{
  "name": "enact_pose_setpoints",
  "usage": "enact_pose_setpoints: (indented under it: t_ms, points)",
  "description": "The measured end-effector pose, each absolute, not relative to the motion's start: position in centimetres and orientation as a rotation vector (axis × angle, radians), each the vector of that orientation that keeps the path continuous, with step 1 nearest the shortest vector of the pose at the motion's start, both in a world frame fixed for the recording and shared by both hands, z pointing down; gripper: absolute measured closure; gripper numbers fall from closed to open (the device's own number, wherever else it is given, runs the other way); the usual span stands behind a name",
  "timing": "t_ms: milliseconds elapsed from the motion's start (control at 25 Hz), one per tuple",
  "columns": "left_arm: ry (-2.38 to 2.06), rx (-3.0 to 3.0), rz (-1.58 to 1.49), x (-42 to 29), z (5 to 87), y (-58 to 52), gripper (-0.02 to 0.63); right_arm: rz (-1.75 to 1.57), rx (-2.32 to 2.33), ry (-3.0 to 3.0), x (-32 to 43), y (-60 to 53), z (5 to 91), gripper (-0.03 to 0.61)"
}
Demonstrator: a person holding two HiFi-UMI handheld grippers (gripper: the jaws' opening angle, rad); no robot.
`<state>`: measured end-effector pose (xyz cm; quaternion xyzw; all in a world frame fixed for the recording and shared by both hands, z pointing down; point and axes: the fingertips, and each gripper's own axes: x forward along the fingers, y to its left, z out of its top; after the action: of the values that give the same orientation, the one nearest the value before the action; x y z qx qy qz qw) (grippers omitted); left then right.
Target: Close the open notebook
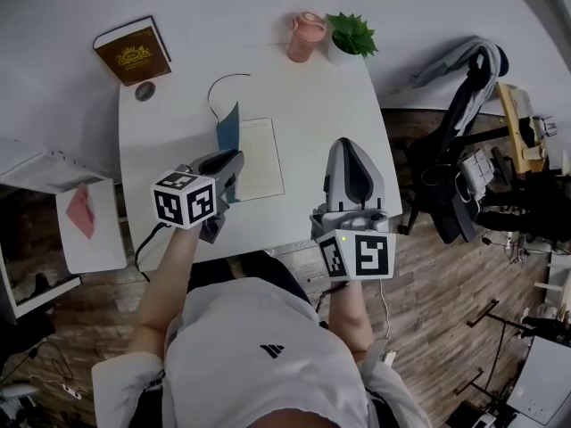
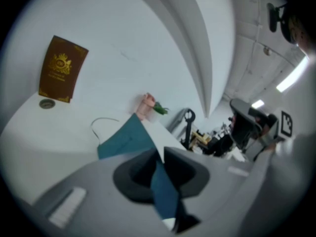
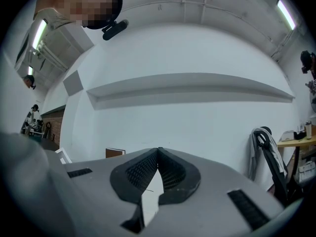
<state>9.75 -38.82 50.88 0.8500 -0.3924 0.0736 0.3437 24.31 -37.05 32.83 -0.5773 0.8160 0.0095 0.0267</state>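
Observation:
The notebook lies open in the middle of the white table, its white page flat. Its teal cover stands raised on edge along the page's left side. My left gripper is at the cover's near end, shut on it. In the left gripper view the teal cover runs back between the jaws of the left gripper, with the white page to its right. My right gripper hovers over the table's right part, apart from the notebook. The right gripper is shut and holds nothing.
A brown book and a round grommet are at the table's far left. A pink cup and a small green plant stand at the far edge. A thin cable curls behind the notebook. A chair with clothing stands to the right.

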Motion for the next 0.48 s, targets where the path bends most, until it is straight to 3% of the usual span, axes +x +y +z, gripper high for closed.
enact_pose_setpoints:
  t_ms: [480]
  points:
    - [-1.030,2.171,0.342,16.1,55.4,-40.3,0.549,0.000,-1.823,2.520,30.3,-37.1,34.0,0.584]
